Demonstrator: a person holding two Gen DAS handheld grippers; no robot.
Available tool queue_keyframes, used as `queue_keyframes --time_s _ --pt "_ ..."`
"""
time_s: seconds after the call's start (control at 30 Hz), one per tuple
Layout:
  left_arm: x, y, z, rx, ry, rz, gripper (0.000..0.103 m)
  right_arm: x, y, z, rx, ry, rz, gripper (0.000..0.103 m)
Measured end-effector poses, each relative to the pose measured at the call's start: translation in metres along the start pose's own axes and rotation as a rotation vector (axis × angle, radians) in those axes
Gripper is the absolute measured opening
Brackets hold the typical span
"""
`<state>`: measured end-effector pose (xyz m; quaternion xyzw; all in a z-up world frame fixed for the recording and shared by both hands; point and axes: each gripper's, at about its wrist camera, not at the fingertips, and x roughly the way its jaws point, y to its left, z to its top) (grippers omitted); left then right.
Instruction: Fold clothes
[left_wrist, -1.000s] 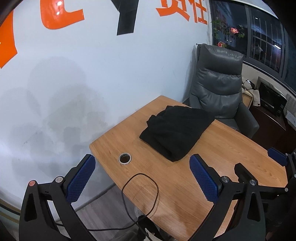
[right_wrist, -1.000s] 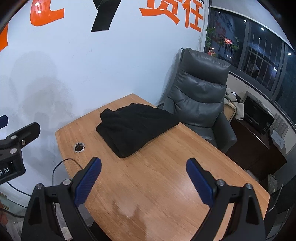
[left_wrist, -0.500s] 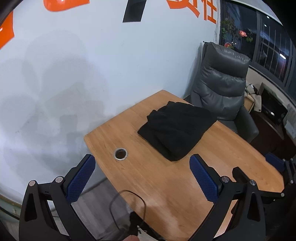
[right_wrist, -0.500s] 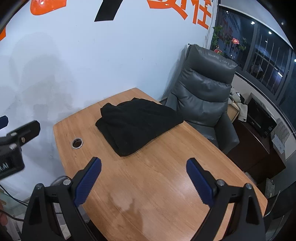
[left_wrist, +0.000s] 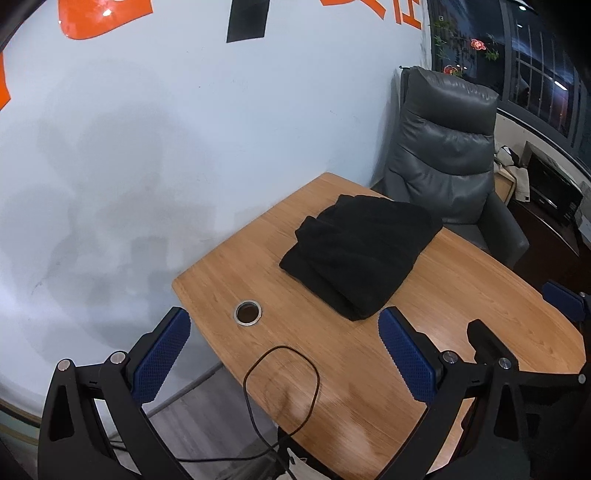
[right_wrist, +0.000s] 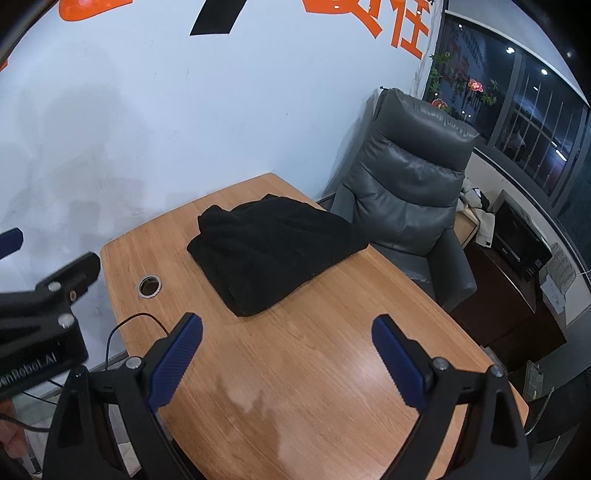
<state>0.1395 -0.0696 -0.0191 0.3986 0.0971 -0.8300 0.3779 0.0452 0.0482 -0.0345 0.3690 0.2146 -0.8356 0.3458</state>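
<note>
Left wrist view: left gripper (left_wrist: 283, 350) hovering above near table (left_wrist: 461, 295) edge, jaws spread wide, gripping nothing. Black garment (left_wrist: 364, 254) lying in a compact folded bundle toward far end, just before grey armchair (left_wrist: 447, 155). Cable (left_wrist: 280, 387) looping nearby.

Right wrist view: right gripper (right_wrist: 287, 354) likewise gaping wide, carrying nothing, well apart from garment (right_wrist: 273, 247). Fitting either a finished fold or a bundle awaiting further folding; undetermined.
</note>
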Motion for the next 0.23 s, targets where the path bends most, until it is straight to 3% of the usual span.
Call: queue_keyframes --time_s 0.23 --pt "0.0039 0.0033 0.0009 -0.013 0.003 -0.03 0.103 0.0042 -0.001 0.0008 0.003 0.007 -0.002 0.096"
